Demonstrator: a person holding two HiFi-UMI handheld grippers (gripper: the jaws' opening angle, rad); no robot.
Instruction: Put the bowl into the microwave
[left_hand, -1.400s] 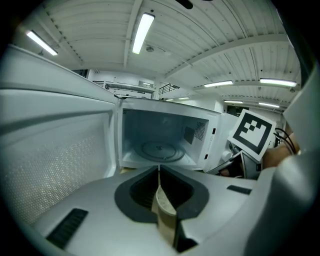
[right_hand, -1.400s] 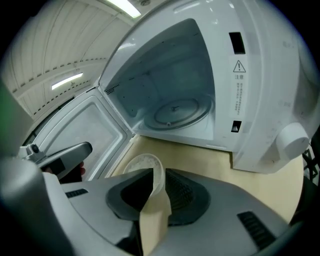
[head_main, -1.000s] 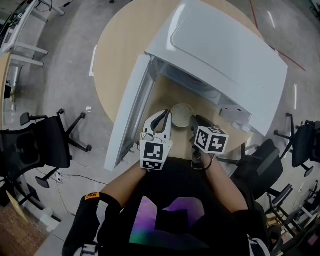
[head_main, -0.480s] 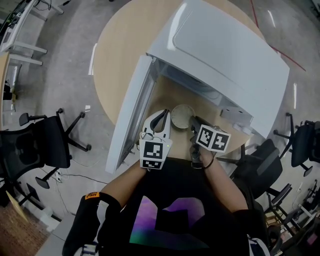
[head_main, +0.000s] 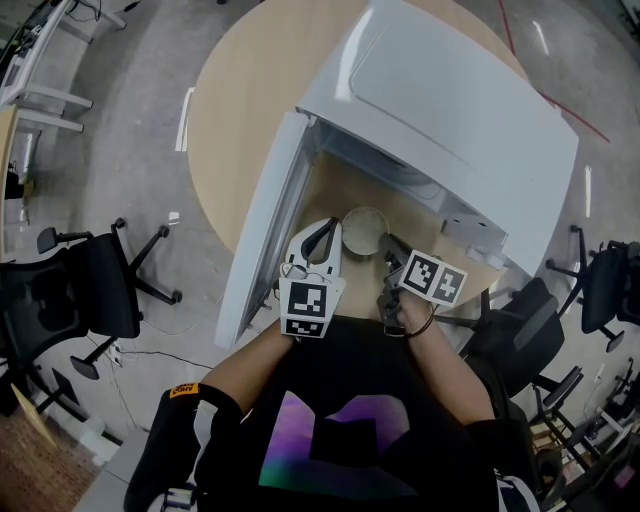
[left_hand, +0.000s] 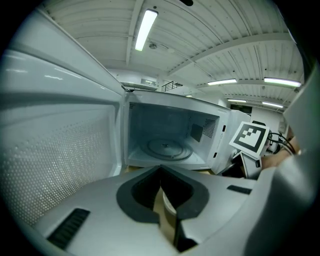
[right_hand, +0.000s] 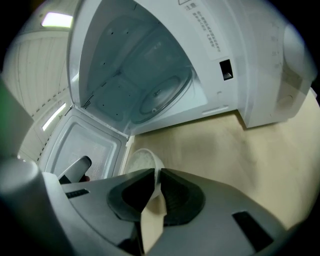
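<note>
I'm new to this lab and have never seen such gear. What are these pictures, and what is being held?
No robot: a person works two handheld two-jaw grippers; the marked cubes belong to them. One picture looks down from the person's head; the other two come from cameras on the grippers. On the table stands a microwave, door open. The right gripper is shut on the rim of the bowl. The left gripper has its jaws together beside the bowl; its grip is unclear.
</note>
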